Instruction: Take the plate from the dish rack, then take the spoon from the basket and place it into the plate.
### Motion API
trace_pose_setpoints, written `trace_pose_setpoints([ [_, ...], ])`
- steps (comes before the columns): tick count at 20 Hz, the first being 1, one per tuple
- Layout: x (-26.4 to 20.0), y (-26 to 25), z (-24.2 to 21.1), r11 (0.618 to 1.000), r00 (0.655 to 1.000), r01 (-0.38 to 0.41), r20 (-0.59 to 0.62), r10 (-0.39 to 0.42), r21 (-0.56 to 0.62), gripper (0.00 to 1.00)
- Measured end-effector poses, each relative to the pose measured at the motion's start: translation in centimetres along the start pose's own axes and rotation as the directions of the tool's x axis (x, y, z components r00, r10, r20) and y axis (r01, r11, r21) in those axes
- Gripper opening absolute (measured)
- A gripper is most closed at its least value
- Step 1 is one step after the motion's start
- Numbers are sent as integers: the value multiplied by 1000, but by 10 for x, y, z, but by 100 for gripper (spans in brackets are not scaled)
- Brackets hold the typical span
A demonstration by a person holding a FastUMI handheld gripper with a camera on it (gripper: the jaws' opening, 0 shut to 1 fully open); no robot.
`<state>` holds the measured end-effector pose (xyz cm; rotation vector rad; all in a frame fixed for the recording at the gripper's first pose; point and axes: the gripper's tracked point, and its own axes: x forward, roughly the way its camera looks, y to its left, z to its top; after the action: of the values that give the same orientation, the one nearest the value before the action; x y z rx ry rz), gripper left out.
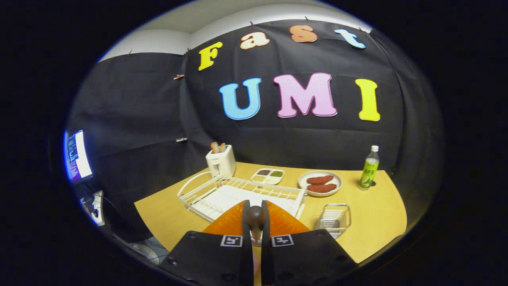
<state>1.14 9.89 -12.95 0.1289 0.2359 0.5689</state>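
- Fingers [256, 222] are closed on a dark round-ended spoon handle [255, 216].
- Orange ribbed plate [278, 222] lies beneath, off the white wire dish rack [206, 190].
- Remaining, by judgement: releasing the spoon onto the plate.

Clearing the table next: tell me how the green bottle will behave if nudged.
The green bottle stands tall and narrow, so it likely tips; once down, its round body probably rolls. The gripper is shut on the spoon above the orange plate.

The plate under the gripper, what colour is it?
Orange, with fine ridges: the plate lies just beneath the gripper, whose fingers pinch a dark spoon handle. Gripper view.
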Motion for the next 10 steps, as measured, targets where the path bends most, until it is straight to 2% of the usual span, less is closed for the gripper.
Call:
trace_pose_setpoints([
  [3,21,35,-32,997,997,-77,-12,77,15,12],
  [10,48,50,-99,995,994,-95,-64,93,-26,12],
])
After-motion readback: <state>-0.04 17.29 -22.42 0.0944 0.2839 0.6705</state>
